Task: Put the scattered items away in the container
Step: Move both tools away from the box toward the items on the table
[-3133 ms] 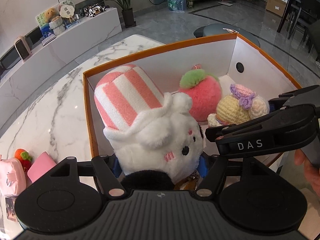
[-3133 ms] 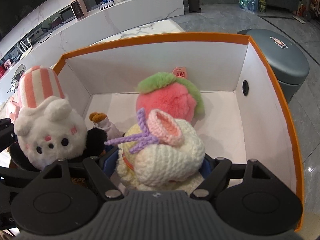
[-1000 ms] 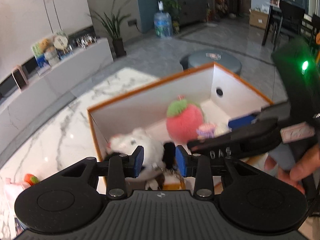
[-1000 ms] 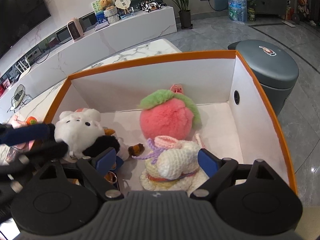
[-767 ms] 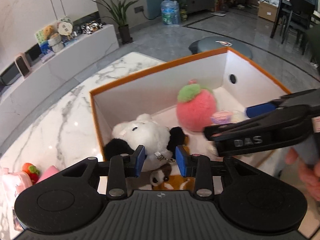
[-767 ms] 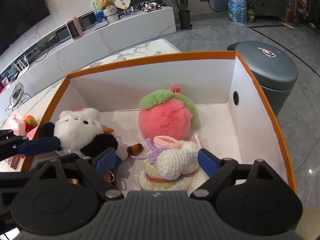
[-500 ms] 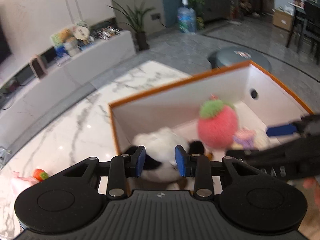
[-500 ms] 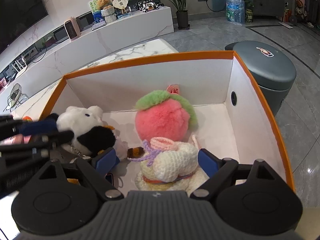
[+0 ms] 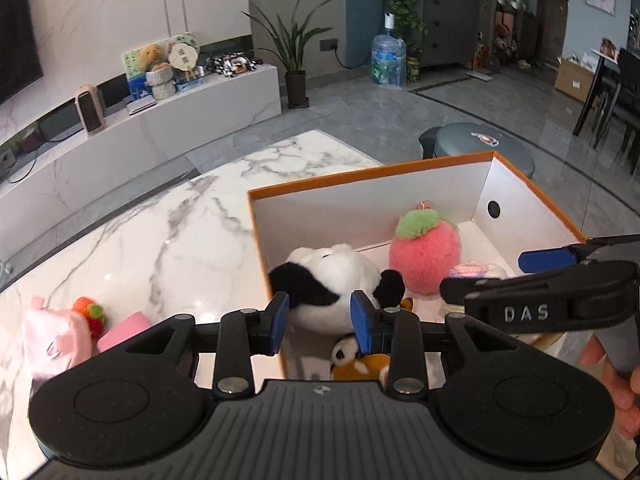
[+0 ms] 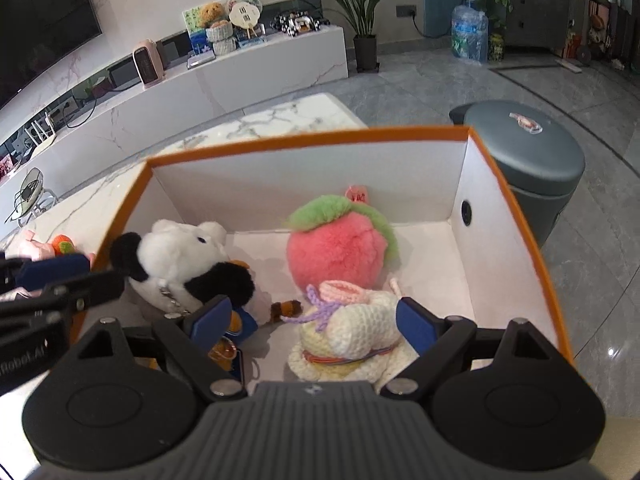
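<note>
Orange-rimmed white box (image 10: 516, 216) holds pink fuzzy peach plush (image 10: 336, 252).

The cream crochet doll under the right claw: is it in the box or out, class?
In. The crochet doll lies on the box floor beside the pink plush fruit; the right claw straddles it, open.

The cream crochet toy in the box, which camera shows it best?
The right wrist view: the cream crochet toy lies whole between the open fingers of the right gripper, purple bow visible. In the left wrist view only a sliver of it shows behind the right gripper.
</note>
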{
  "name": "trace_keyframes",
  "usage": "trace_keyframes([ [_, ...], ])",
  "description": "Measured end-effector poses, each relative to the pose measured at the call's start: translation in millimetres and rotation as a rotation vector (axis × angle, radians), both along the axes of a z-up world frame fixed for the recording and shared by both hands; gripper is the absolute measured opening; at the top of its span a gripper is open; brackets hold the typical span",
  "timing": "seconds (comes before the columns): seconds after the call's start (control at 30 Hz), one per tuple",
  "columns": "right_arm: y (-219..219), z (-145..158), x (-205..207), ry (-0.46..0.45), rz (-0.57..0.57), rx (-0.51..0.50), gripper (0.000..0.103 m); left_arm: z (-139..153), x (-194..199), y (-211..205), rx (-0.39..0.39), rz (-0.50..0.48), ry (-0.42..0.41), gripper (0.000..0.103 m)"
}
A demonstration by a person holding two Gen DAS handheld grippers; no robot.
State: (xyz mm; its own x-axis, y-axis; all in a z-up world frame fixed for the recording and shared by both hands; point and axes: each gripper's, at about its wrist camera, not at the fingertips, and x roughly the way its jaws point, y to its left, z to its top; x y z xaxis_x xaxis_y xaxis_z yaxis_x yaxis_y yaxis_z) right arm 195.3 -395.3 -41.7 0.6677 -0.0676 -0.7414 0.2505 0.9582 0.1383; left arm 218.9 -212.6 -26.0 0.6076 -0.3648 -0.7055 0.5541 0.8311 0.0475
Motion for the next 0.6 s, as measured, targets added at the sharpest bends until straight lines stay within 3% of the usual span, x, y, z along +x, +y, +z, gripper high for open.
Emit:
trace_keyframes([
  [0.13, 12.3, 15.0, -12.4, -0.032, -0.009, -0.018, 0.092, 13.3, -13.9, 18.3, -0.028, 0.043, -0.013, 0.050],
  [0.6, 87.9, 68.2, -59.0, -0.141, 0.099, -0.091, 0.092, 60.6, -73.2, 82.5, -0.105, 0.117, -0.123, 0.056],
])
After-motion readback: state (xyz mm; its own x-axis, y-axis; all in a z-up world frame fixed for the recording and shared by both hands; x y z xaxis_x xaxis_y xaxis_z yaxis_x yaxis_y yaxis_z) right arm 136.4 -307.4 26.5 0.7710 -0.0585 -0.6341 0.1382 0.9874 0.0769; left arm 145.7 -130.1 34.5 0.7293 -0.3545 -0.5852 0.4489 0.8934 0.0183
